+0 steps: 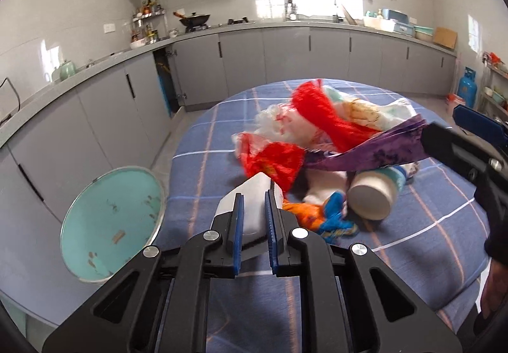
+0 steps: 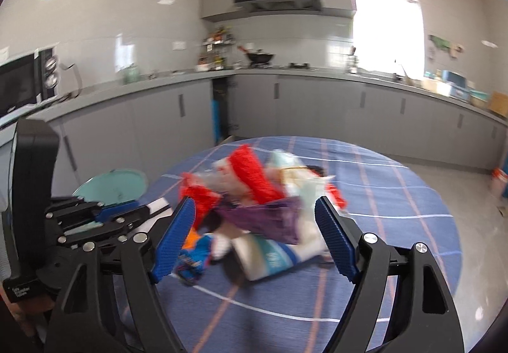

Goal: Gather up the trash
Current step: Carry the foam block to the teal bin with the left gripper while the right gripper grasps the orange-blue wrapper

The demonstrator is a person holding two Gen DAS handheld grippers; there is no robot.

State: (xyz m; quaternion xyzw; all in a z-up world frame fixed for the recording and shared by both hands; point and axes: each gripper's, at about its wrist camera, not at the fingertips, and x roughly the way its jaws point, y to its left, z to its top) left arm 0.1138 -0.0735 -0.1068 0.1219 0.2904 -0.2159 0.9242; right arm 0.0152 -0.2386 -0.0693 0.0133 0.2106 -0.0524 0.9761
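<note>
A pile of trash lies on the blue checked tablecloth: red wrappers, a purple wrapper, a paper cup on its side and an orange-blue wrapper. My left gripper is shut on a white piece of trash at the pile's near left edge. My right gripper is open above the near side of the pile, its jaws wide either side of the purple wrapper and the cup. The right gripper also shows in the left wrist view.
A round teal bin stands on the floor left of the table, also seen in the right wrist view. Grey kitchen cabinets run along the back walls. A blue gas cylinder stands at far right.
</note>
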